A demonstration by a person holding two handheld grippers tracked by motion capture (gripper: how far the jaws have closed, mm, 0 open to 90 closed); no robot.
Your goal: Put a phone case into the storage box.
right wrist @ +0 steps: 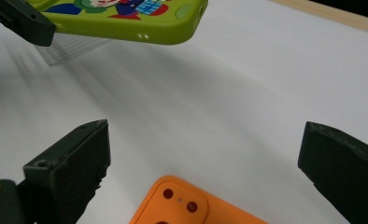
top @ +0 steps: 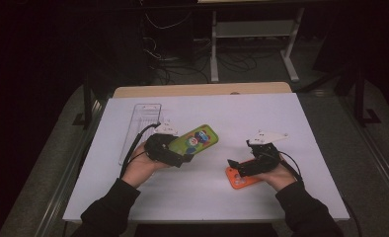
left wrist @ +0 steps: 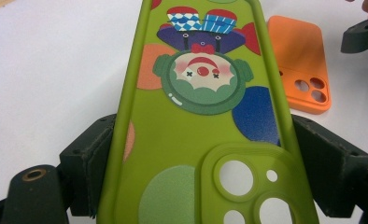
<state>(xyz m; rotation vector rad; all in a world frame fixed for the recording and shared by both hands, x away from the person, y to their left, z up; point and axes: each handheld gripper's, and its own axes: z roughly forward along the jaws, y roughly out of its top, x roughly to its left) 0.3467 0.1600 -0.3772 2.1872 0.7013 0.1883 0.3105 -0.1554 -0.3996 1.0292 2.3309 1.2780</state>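
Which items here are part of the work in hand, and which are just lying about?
In the job:
- green phone case, clamped in the left hand-held gripper
- orange phone case, lying on the table under the open right hand-held gripper

Lying about:
- clear plastic tray, at the far left of the white table

The green phone case (left wrist: 196, 140) runs off the top and bottom edges of the left gripper view — its camera cut-outs are clipped. In the right gripper view the orange phone case (right wrist: 187, 205) is cut off at the bottom edge; in the high view the right gripper (top: 242, 165) hides part of it.
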